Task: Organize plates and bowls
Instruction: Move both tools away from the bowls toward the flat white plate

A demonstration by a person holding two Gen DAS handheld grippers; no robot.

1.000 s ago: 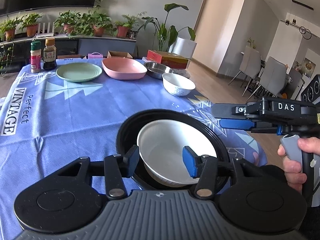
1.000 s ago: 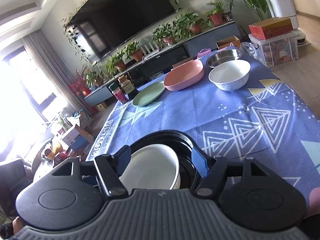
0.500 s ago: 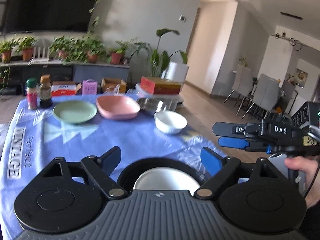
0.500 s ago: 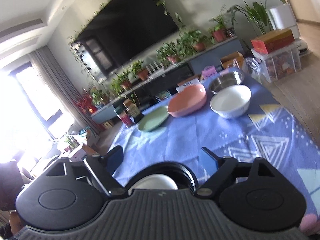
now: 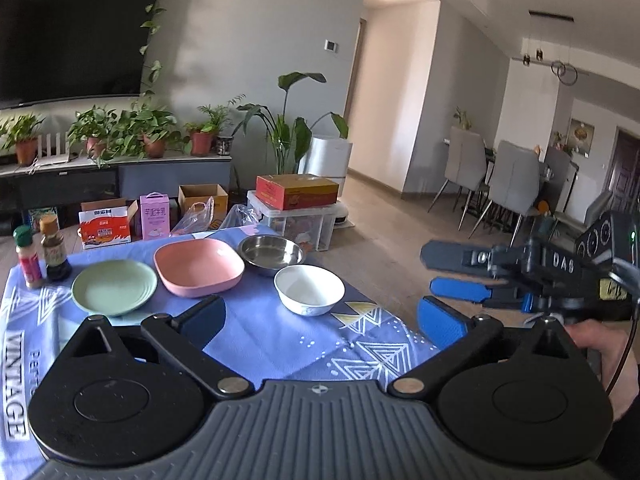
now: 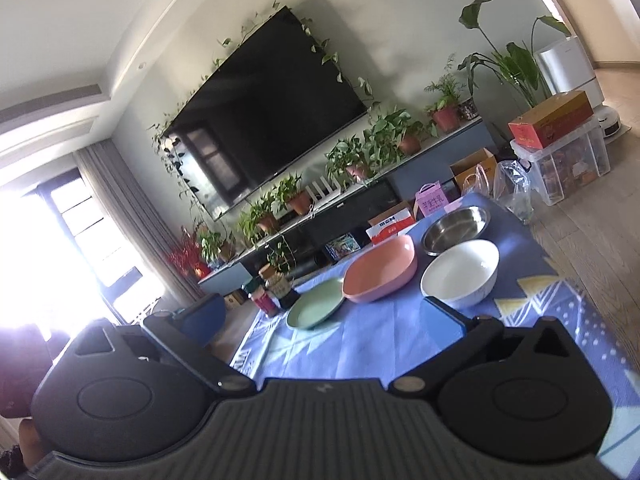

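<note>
Above the table (image 5: pixel 280 344), both grippers (image 5: pixel 320 320) (image 6: pixel 324 314) are being held wide and empty; the white bowl (image 5: pixel 309 289) risks being knocked.

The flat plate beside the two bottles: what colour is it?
Pale green plate, clearest in the left wrist view.

A big dark television (image 6: pixel 272 116) hangs on the pale wall, with trailing vines around its frame; under it runs a long low cabinet (image 5: pixel 120 176) carrying a row of potted plants (image 5: pixel 124 132); a tall leafy plant (image 5: pixel 294 128) stands beside a white appliance (image 5: pixel 326 156). The floor (image 5: pixel 384 216) is light wood; cardboard boxes (image 5: pixel 202 200) and a clear storage bin (image 5: pixel 298 224) sit on it. At the far side, grey dining chairs (image 5: pixel 510 182) stand around a table; strong daylight comes through a window (image 6: pixel 60 248) with grey curtains (image 6: pixel 120 216).
</note>
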